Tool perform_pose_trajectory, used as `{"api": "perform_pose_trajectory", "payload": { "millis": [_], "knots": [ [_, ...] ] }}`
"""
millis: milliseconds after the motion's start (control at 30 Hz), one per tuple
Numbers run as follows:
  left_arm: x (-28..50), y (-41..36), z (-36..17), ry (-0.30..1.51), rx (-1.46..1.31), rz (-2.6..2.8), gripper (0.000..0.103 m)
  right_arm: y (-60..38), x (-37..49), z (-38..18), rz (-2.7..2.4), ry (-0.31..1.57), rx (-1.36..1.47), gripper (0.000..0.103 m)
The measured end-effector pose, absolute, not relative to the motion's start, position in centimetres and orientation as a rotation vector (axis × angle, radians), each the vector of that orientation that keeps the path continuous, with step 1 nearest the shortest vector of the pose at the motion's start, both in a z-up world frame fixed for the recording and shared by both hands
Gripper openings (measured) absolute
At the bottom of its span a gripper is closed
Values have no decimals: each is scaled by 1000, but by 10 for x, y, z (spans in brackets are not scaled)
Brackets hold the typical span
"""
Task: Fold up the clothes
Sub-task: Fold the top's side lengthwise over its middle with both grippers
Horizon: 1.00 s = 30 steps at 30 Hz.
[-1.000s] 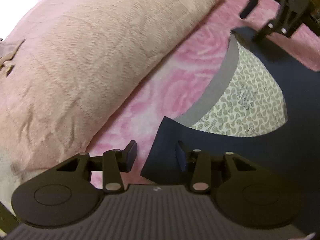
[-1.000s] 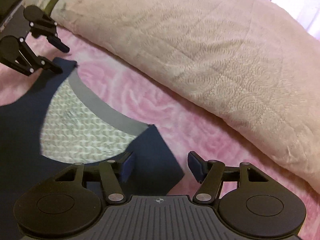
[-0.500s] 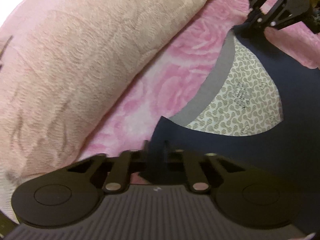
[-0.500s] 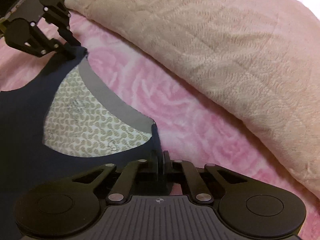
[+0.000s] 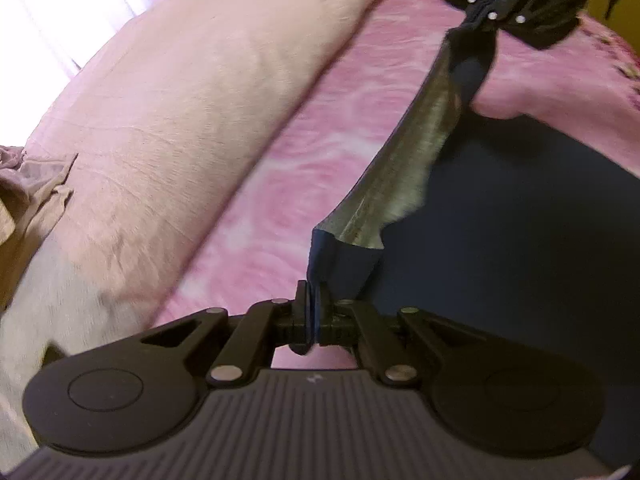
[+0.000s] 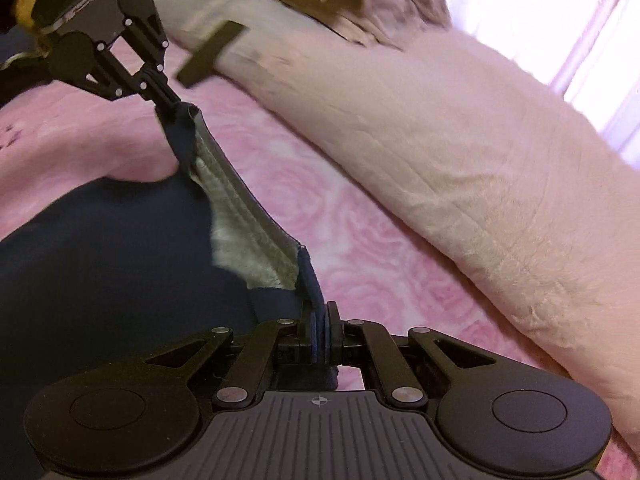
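A navy top (image 5: pixel 500 240) with a grey neckband and a patterned inner lining (image 5: pixel 400 168) lies on the pink bed cover. My left gripper (image 5: pixel 312 316) is shut on one shoulder tip of the top. The right gripper (image 5: pixel 486 8), far up in the left wrist view, pinches the other shoulder. In the right wrist view the right gripper (image 6: pixel 320 340) is shut on its shoulder, and the left gripper (image 6: pixel 164 94) holds the far one. The neckline (image 6: pixel 248 208) is raised and stretched between them. The body of the navy top (image 6: pixel 120 248) rests on the bed.
A thick beige quilt (image 5: pixel 180 100) runs along the far side of the pink rose bed cover (image 5: pixel 300 160). Crumpled beige cloth (image 5: pixel 24 184) lies at the quilt's end. A bright window (image 6: pixel 560 8) is behind. A person's hand (image 6: pixel 24 0) holds the left gripper.
Both grippers went from open to shut on the top's shoulder tips. They then lifted, so the flat neckline now hangs taut and folded between them.
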<state>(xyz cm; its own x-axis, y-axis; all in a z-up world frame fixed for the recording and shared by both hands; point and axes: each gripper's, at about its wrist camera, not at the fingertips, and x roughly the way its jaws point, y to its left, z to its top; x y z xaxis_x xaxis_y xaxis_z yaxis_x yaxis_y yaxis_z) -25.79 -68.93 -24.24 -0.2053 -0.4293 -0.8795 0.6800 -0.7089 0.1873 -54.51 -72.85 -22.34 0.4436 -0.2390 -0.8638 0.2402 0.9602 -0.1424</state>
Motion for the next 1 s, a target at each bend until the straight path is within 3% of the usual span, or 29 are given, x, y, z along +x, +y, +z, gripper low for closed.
{"api": "perform_pose_trajectory", "payload": {
  "millis": [467, 1000],
  "knots": [
    [-306, -440, -217, 256, 1438, -2042, 0, -506, -628, -231, -253, 1160, -79, 2],
    [-323, -288, -273, 275, 1475, -2100, 0, -338, -683, -280, -238, 1260, -73, 2]
  ]
}}
